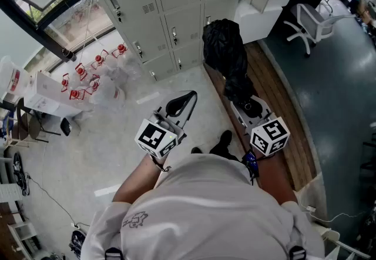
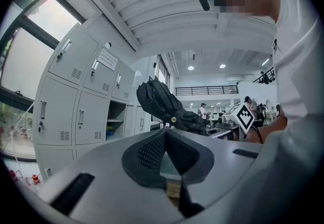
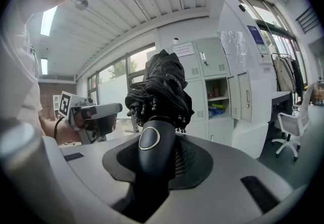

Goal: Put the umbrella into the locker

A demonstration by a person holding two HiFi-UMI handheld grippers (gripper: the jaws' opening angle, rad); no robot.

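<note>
The biggest thing ahead of me is the grey bank of lockers (image 1: 147,12), most doors closed, with one open compartment (image 3: 221,97) showing a shelf and some bright items on it; that is where I judge the load should go. Between me and that opening is the umbrella (image 1: 226,53), a black folding one, collapsed and bunched, carried in the air near the lockers rather than resting on anything. Its canopy is loose cloth over thin ribs with little metal tips, so I expect it to be light, floppy and prone to snagging on a door edge or the shelf lip. It would sag or slide out if taken by the fabric. The only stiff part is the smooth rounded handle (image 3: 154,152), which looks like hard, somewhat slippery plastic, and that is the right place for a hold. My right gripper (image 1: 251,107) has it there: the jaws stand partly apart because the handle fills the space between them, pads pressed to its sides, canopy pointing away toward the lockers. My left gripper (image 2: 164,139) is off to the side, level, its jaws brought together with nothing between them, free to steady the cloth or a door if needed
</note>
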